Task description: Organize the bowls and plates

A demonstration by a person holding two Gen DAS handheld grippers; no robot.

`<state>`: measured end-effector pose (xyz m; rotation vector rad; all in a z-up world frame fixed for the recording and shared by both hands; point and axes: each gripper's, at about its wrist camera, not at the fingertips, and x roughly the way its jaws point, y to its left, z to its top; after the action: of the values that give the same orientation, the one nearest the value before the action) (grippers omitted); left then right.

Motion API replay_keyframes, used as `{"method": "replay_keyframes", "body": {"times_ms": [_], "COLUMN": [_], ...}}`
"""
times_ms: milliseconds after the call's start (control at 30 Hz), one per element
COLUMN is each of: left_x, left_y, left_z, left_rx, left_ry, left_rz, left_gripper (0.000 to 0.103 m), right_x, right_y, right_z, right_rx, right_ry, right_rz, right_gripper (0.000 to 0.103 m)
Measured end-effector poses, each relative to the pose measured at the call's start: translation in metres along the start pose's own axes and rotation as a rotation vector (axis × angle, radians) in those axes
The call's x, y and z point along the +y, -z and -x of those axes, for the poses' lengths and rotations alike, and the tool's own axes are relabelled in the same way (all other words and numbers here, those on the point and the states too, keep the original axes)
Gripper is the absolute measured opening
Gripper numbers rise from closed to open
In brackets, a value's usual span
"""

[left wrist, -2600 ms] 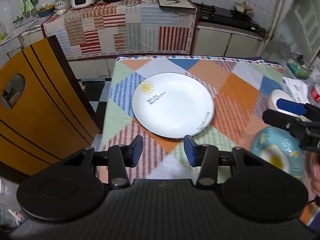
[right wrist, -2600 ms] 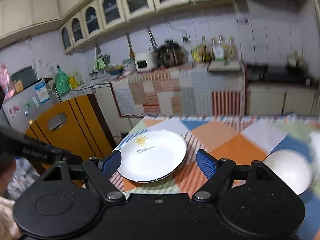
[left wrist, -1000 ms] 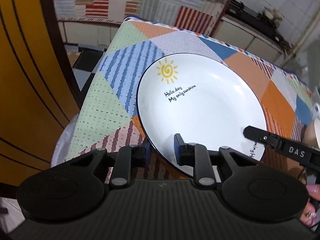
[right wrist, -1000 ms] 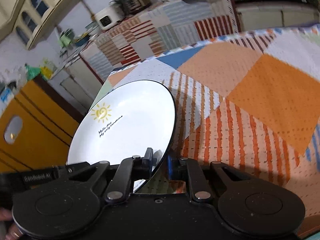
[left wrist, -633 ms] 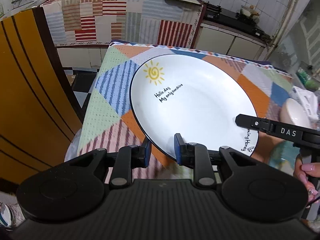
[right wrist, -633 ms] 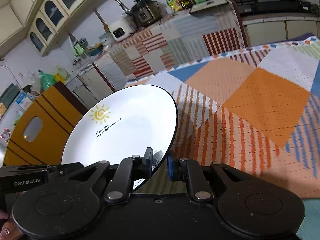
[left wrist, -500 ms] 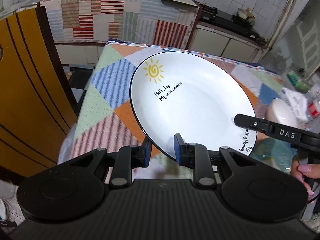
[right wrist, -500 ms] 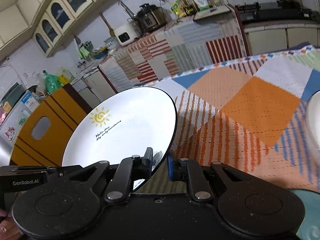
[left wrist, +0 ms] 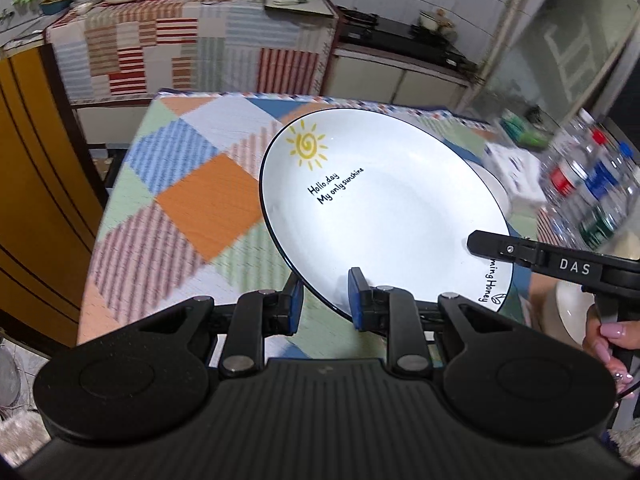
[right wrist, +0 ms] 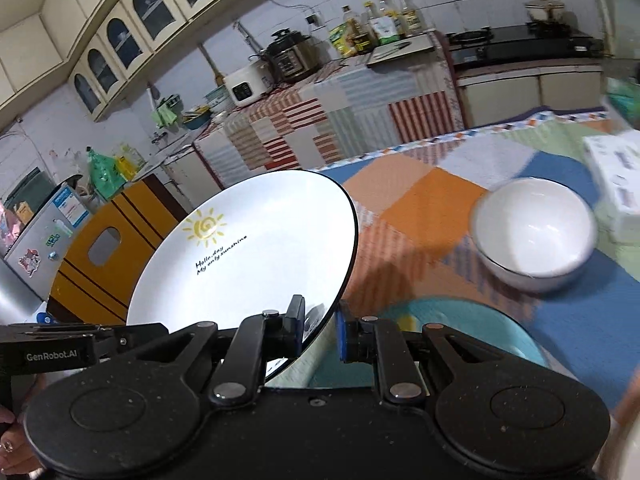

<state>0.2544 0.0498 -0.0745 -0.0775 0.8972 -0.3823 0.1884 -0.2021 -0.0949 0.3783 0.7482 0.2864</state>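
A large white plate (left wrist: 384, 212) with a sun drawing and a dark rim is held in the air above the patchwork table (left wrist: 188, 188). My left gripper (left wrist: 325, 300) is shut on its near rim. My right gripper (right wrist: 320, 330) is shut on its right rim, and its arm shows in the left wrist view (left wrist: 560, 266). The plate also shows in the right wrist view (right wrist: 248, 256). A white bowl (right wrist: 532, 236) stands on the table to the right. A teal plate (right wrist: 460, 336) lies below my right gripper.
A white box (right wrist: 616, 176) and several bottles (left wrist: 592, 184) stand at the table's right side. A yellow chair back (left wrist: 36, 184) is left of the table. A cloth-covered counter (left wrist: 192, 44) with appliances runs along the back.
Both grippers have carried the plate up off the table and to the right. The white bowl and teal plate have come into the right wrist view.
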Motion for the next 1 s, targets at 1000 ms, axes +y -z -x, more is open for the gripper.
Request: {"method": "replay_keyframes", "body": {"times_ms": [1000], "left_x": [-0.047], "left_y": [0.042], "left_z": [-0.057], "left_rx": [0.183], "left_ry": [0.06], "left_rz": [-0.051], "left_gripper": [0.022], "right_x": [-0.07], "right_y": [0.069], "right_z": [0.026], "right_rx": [0.151], "right_ry": [0.148], "right_rz": [-0.197], "right_gripper": [0.02]}}
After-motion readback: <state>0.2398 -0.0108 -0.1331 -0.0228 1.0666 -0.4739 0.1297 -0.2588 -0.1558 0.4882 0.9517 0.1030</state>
